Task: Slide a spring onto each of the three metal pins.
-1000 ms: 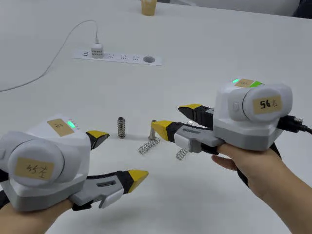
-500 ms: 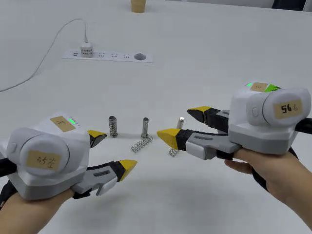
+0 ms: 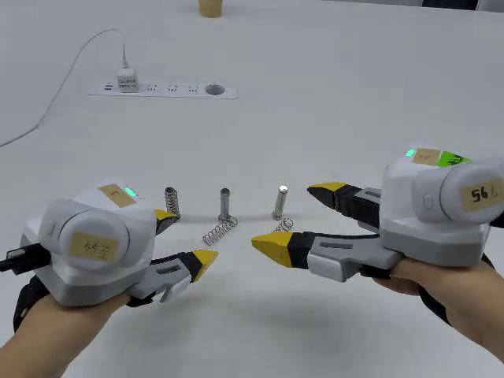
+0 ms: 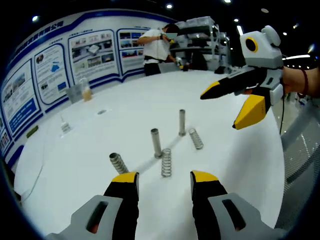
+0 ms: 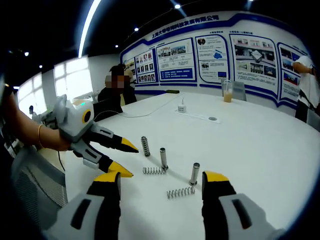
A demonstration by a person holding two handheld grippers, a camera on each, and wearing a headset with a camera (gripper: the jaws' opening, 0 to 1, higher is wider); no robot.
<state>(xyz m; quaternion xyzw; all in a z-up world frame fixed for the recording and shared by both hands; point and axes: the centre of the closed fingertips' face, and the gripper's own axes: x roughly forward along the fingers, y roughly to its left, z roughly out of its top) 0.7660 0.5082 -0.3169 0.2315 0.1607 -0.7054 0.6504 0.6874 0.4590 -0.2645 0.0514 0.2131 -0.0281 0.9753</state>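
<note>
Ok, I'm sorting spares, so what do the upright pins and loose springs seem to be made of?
The bare pins look like polished steel or similar metal: grey, cylindrical, with bright highlights. The loose springs look like thin coiled metal wire, silvery and shiny; the exact alloy cannot be told.

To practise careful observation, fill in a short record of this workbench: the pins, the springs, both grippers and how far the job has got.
surface: white table
left pin: upright silver metal rod, fitted spring already on it
middle pin: upright silver metal rod, bare
right pin: upright silver metal rod, bare
loose springs: two silver wire coils lying flat, one beside the middle pin, one beside the right pin
left gripper: open, holding nothing
right gripper: open, holding nothing
progress: one pin of three has a spring
</note>
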